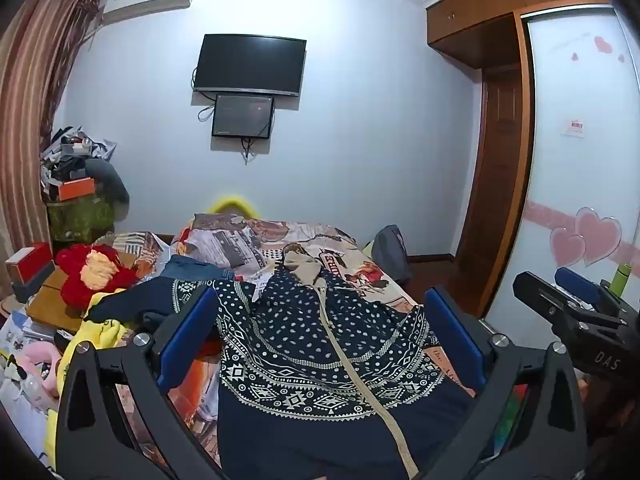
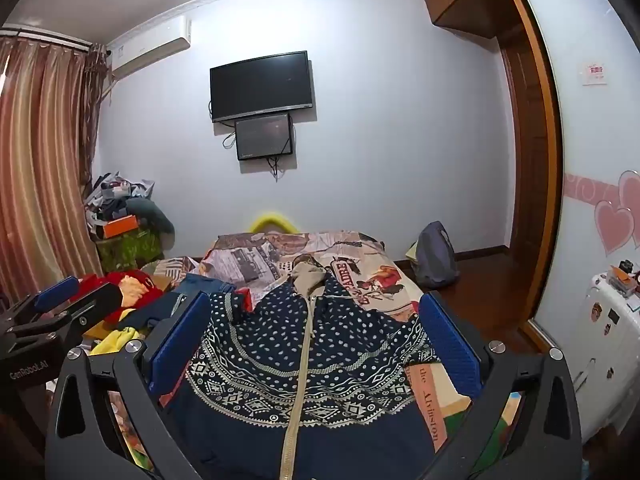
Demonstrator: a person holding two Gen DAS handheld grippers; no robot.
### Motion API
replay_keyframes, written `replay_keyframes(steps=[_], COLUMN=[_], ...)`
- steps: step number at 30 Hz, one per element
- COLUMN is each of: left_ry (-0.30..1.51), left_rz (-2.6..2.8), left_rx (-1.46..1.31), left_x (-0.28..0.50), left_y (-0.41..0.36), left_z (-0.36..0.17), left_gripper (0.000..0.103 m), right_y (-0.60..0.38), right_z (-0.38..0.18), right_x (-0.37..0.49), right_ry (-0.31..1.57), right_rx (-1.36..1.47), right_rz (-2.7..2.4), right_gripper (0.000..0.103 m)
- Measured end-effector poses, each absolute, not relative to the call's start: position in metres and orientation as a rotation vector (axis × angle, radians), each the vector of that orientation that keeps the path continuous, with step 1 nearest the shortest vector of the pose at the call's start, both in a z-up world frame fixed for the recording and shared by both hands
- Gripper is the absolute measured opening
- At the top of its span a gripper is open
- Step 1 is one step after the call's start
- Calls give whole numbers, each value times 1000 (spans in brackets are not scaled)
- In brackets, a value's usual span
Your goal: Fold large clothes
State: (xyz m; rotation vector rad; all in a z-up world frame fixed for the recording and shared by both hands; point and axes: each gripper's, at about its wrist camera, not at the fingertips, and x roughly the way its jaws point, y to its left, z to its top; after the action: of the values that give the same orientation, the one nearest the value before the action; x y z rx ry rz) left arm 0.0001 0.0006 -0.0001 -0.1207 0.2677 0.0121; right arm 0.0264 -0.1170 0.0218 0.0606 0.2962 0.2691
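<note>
A navy zip-up jacket (image 1: 320,340) with white dots, a patterned band and a beige hood lies spread face up on the bed, hood pointing away; it also shows in the right wrist view (image 2: 304,352). Its left sleeve (image 1: 136,300) stretches out to the left. My left gripper (image 1: 320,332) is open and empty above the jacket's lower half. My right gripper (image 2: 312,340) is open and empty above the same area. Each gripper shows in the other's view, the right one at the right edge (image 1: 576,300), the left one at the left edge (image 2: 60,304).
The bed has a printed cover (image 1: 280,240). A pile of red, yellow and blue clothes (image 1: 100,276) lies at its left. Cluttered boxes (image 1: 76,188) stand by the curtain. A grey backpack (image 2: 436,256) stands on the floor at right, by the wardrobe (image 1: 580,160).
</note>
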Motion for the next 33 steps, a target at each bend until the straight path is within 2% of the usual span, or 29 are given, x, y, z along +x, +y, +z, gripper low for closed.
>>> replay_keyframes(steps=[10, 12, 33], left_ry=[250, 283, 297], left_rz=[22, 14, 23], left_rx=[-115, -133, -136], left_x=[-15, 6, 10], left_y=[-3, 2, 7], left_z=[2, -16, -6], left_gripper=[103, 103, 103], right_y=[-114, -116, -106], right_z=[24, 26, 14], right_x=[28, 27, 32], right_ry=[307, 307, 324], right_rx=[52, 55, 49], right_rz=[267, 266, 267], right_gripper=[103, 103, 103])
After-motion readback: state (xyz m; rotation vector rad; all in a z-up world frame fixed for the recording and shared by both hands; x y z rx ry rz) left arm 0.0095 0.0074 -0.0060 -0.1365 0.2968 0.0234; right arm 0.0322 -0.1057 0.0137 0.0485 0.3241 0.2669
